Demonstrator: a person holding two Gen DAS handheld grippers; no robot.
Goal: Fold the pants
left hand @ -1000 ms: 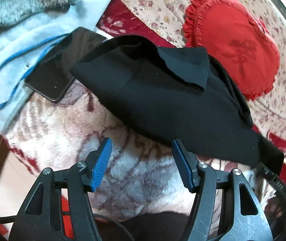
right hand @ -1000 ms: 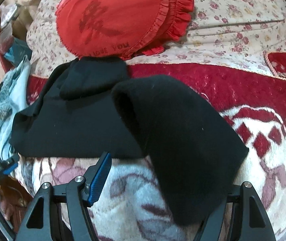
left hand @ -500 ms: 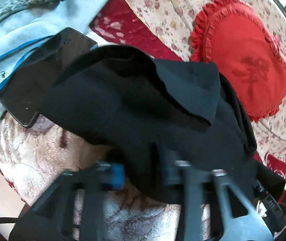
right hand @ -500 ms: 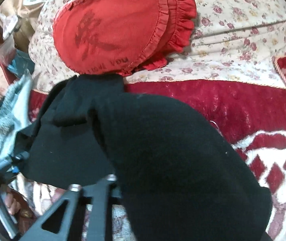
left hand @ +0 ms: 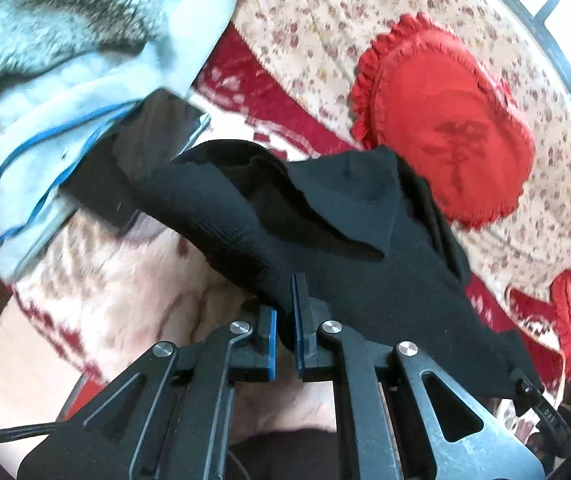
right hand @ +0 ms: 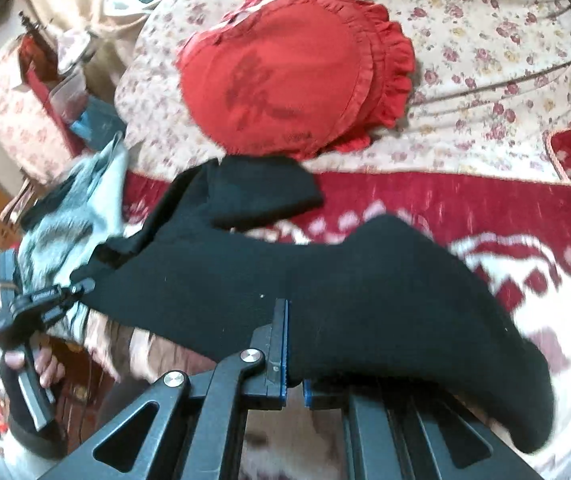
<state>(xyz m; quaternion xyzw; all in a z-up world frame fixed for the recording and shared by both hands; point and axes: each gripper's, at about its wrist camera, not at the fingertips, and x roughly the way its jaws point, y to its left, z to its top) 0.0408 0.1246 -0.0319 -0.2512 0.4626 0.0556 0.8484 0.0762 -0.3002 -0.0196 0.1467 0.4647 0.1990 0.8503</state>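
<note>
While right view shows gripping hand (right hand: pixel 41 364), left view shows phone (left hand: pixel 125 168), black pants (left hand: pixel 325 248)

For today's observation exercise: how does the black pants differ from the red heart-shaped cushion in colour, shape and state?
The black pants are plain, limp and crumpled; the red heart-shaped cushion is frilled and keeps its shape. The pants are pinched by the left gripper and right gripper; the cushion lies untouched. Both are fabric on the bed.
</note>
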